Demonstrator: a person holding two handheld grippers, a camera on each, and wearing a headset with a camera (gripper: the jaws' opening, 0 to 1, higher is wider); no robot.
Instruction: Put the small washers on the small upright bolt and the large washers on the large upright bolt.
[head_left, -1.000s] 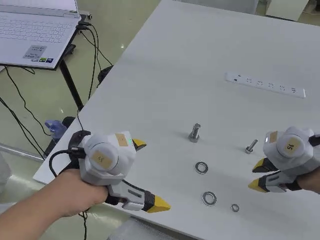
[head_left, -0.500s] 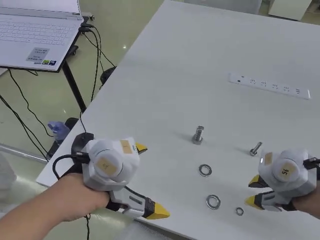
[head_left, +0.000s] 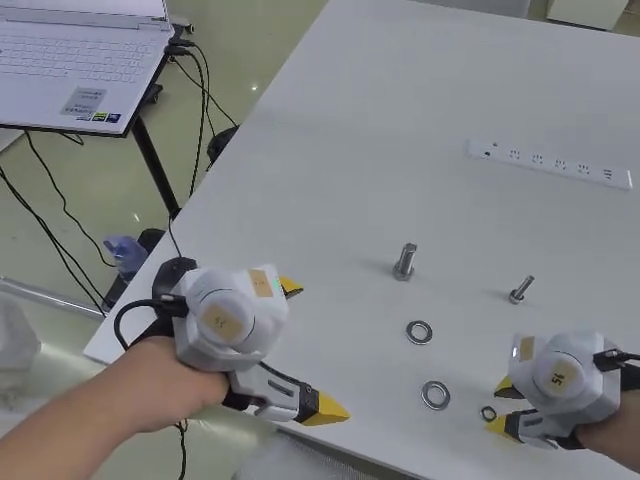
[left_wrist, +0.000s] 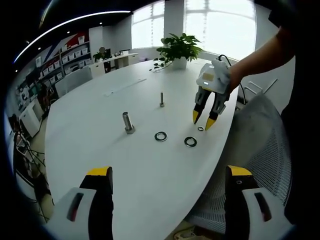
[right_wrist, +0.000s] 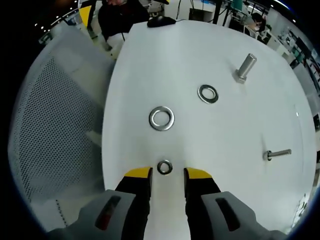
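Note:
Near the table's front edge lies a small washer (head_left: 487, 413) (right_wrist: 164, 167), right between the tips of my right gripper (head_left: 497, 407) (right_wrist: 167, 175), which is open and points down at it. Two large washers (head_left: 419, 331) (head_left: 435, 394) lie flat to its left. The large bolt (head_left: 405, 261) (right_wrist: 244, 67) stands upright behind them, and the small bolt (head_left: 520, 290) (right_wrist: 277, 154) stands to its right. My left gripper (head_left: 310, 350) (left_wrist: 168, 172) is wide open and empty at the table's left front edge, well away from the washers (left_wrist: 160, 136).
A white power strip (head_left: 550, 165) lies far back on the table (head_left: 350, 150). A laptop (head_left: 70, 60) on a stand with dangling cables is off to the left. A mesh chair back (right_wrist: 55, 125) sits just below the front edge.
My right gripper has dropped toward the near edge and now has the small washer between its tips. The left gripper has hardly moved; the view has shifted a little.

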